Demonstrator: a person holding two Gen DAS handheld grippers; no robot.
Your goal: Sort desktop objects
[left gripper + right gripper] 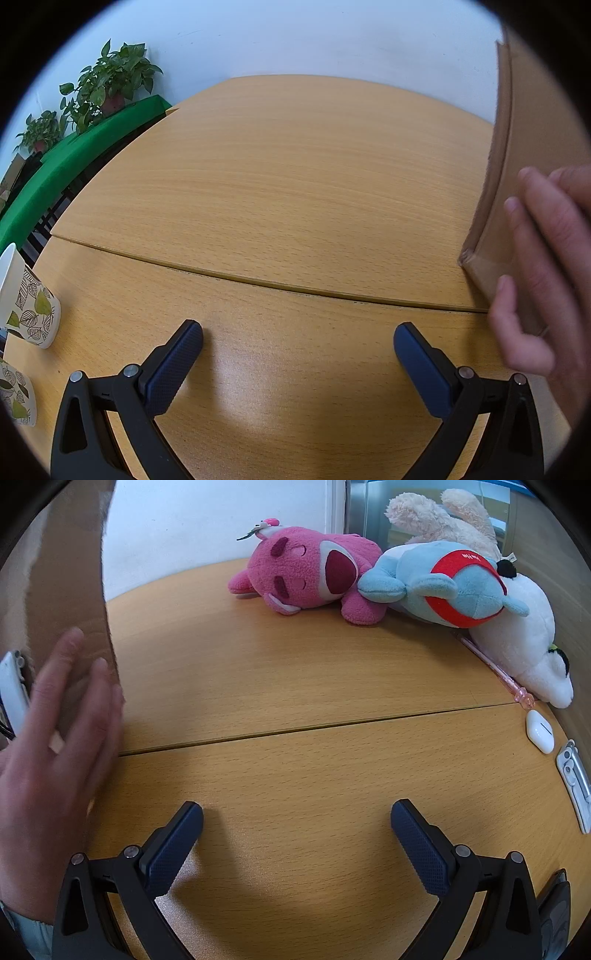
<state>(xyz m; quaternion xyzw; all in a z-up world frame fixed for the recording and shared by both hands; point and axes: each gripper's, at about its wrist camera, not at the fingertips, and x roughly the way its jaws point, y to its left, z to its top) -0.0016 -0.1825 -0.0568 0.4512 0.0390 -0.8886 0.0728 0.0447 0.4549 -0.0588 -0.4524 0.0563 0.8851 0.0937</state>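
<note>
Left gripper (298, 334): we see its jaws spread wide — nothing between them.
Right gripper (297, 814): jaws wide apart too.
Bare hand (55, 738): fingers extended, blurred.

Both wrist cams sit low over the table (295, 177), looking forward, close. Left view faces plants (110, 77), right faces plush toys (406, 579). Shared: box (517, 147), hand (55, 746).

Ahead of the left gripper (298, 341) the table (280, 177) lies bare; a cardboard box (517, 166) and a hand (543, 273) block its right, paper cups (31, 310) its left. Ahead of the right gripper (297, 821), plush toys (388, 576) crowd the far right corner, with an earbud case (540, 731) just beside them.
</note>
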